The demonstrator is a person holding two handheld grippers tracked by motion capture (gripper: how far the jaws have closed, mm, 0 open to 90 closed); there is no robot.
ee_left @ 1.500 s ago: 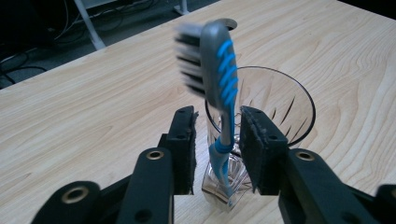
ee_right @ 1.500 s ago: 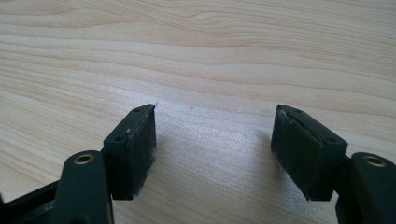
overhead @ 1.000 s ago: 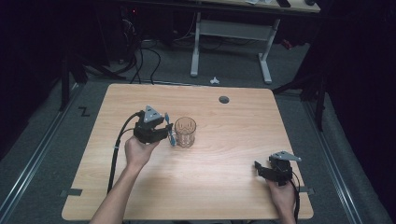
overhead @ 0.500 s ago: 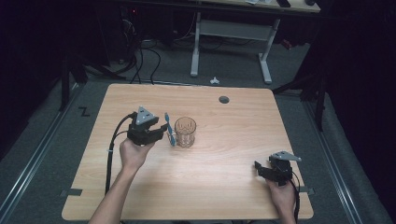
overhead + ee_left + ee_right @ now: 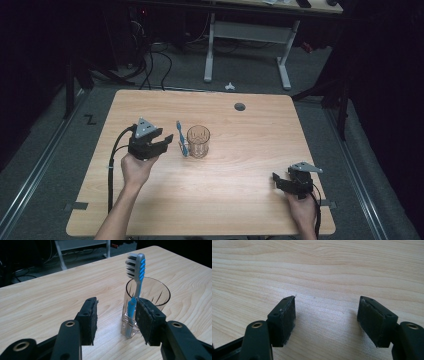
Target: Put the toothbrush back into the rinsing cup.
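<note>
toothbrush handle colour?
Blue and grey; the toothbrush leans against the outside of the glass, clearest in the left gripper view.

A dim lab or test room. A pale wooden table (image 5: 240, 200) stands on grey carpet, with black cables (image 5: 150, 65) trailing across the floor behind it. Further back, a white-legged desk (image 5: 250, 35) stands against the dark, and metal rails (image 5: 35, 170) run along the floor.

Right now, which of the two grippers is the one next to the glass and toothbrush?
The left gripper: its open jaws sit just beside the toothbrush leaning against the glass. The right gripper rests apart near the table's near right corner.
</note>
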